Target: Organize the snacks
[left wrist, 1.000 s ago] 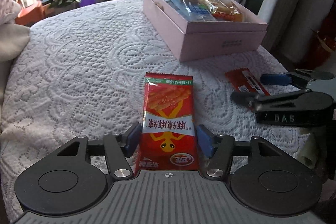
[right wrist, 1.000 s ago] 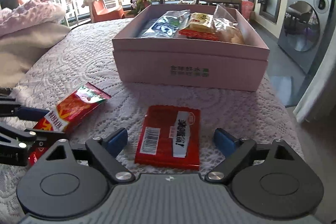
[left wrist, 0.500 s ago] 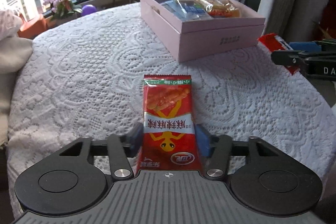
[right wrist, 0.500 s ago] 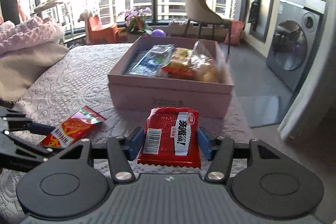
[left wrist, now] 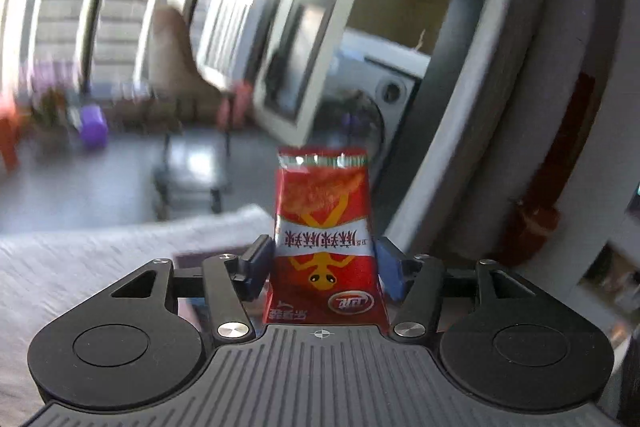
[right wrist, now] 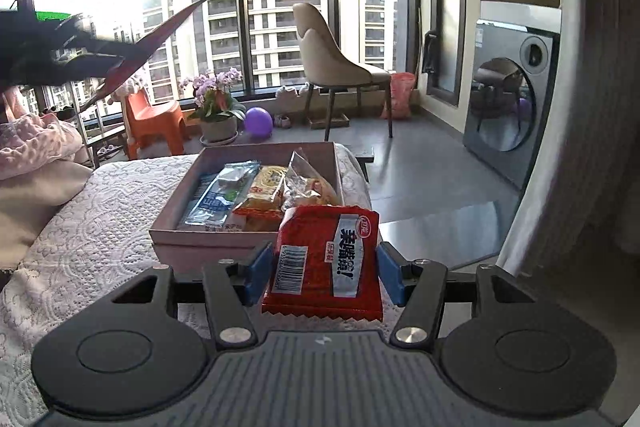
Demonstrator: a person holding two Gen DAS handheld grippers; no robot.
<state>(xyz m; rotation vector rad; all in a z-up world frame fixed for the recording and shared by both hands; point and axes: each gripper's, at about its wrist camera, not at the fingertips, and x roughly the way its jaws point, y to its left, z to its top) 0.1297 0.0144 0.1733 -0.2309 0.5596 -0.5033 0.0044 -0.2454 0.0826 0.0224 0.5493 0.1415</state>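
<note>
My left gripper (left wrist: 322, 263) is shut on a tall red snack packet with a yellow figure (left wrist: 322, 223) and holds it high in the air; that view is blurred. The left gripper and its packet also show dark at the upper left of the right wrist view (right wrist: 100, 55). My right gripper (right wrist: 322, 273) is shut on a flat red snack packet with a barcode (right wrist: 324, 259), lifted just in front of the pink box (right wrist: 200, 247). The box holds several snack packets (right wrist: 256, 195).
The box stands on a table with a white lace cloth (right wrist: 100, 227). Pink and beige bedding (right wrist: 36, 163) lies at the left. Beyond the table are a chair (right wrist: 332, 63), a flower pot (right wrist: 218, 115), a purple balloon (right wrist: 258, 119) and a washing machine (right wrist: 508, 103).
Both grippers have risen from the table with their packets. The left one has swung up high and tilted toward the room. The right one has moved closer to the box.
</note>
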